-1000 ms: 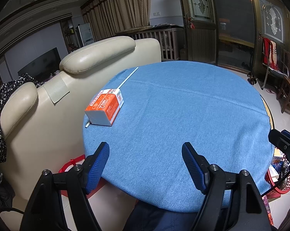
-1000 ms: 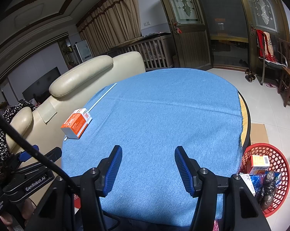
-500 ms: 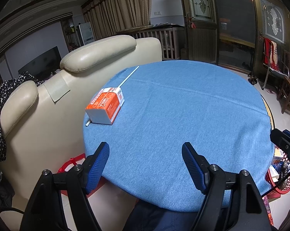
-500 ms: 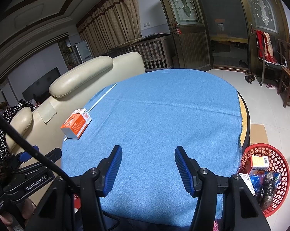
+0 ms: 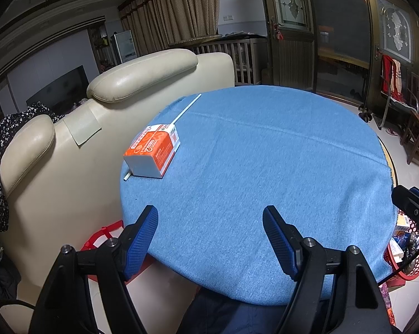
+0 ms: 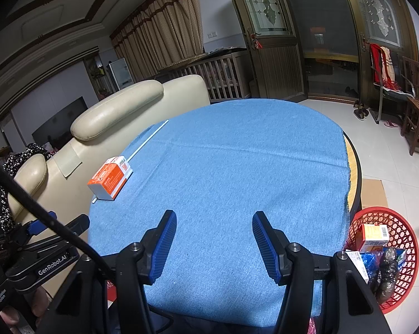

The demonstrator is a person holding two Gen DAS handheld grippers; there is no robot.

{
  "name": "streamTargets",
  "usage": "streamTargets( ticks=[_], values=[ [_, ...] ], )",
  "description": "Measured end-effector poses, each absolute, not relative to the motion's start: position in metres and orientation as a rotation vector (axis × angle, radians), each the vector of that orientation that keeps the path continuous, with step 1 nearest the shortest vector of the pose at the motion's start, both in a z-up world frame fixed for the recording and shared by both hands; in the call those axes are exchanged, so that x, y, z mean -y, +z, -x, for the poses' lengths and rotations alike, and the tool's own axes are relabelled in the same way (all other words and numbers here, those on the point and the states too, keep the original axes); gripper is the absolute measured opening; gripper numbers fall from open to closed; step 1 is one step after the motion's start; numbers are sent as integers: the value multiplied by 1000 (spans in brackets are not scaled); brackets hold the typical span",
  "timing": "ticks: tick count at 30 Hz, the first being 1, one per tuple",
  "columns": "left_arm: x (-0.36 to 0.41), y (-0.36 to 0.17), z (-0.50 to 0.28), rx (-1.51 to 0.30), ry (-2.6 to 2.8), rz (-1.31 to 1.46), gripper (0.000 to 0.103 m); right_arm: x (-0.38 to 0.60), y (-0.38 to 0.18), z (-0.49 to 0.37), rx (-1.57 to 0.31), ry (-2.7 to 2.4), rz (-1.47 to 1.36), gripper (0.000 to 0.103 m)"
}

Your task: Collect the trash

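Observation:
An orange and white carton (image 5: 153, 150) lies on the left part of the round table's blue cloth (image 5: 265, 167), on top of a thin white stick (image 5: 186, 109). The carton also shows in the right wrist view (image 6: 110, 177). My left gripper (image 5: 210, 232) is open and empty over the near table edge, well short of the carton. My right gripper (image 6: 214, 235) is open and empty over the near edge. A red mesh basket (image 6: 404, 236) with several pieces of trash stands on the floor at the right.
A cream leather sofa (image 5: 70, 139) backs against the table's left side. A red object (image 5: 103, 233) lies on the floor under the left edge. Wooden chairs (image 6: 415, 117) and a glass door stand at the far right. The left gripper's body (image 6: 42, 250) is at the lower left.
Both grippers have drifted very slightly; the carton sits a touch lower in the left view. Nothing was taken hold of or let go.

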State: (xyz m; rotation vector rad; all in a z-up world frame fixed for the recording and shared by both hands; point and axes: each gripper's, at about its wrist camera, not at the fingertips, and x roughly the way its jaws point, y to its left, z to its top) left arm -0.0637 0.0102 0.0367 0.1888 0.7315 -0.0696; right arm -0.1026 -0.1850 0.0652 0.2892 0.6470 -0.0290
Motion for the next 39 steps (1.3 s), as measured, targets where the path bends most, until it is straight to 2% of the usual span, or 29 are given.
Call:
streamTargets(
  ticks=[39],
  values=[
    [-10,38,50,-739,-61,-180,78,180,72,92,-608,-64,-206,61]
  ],
)
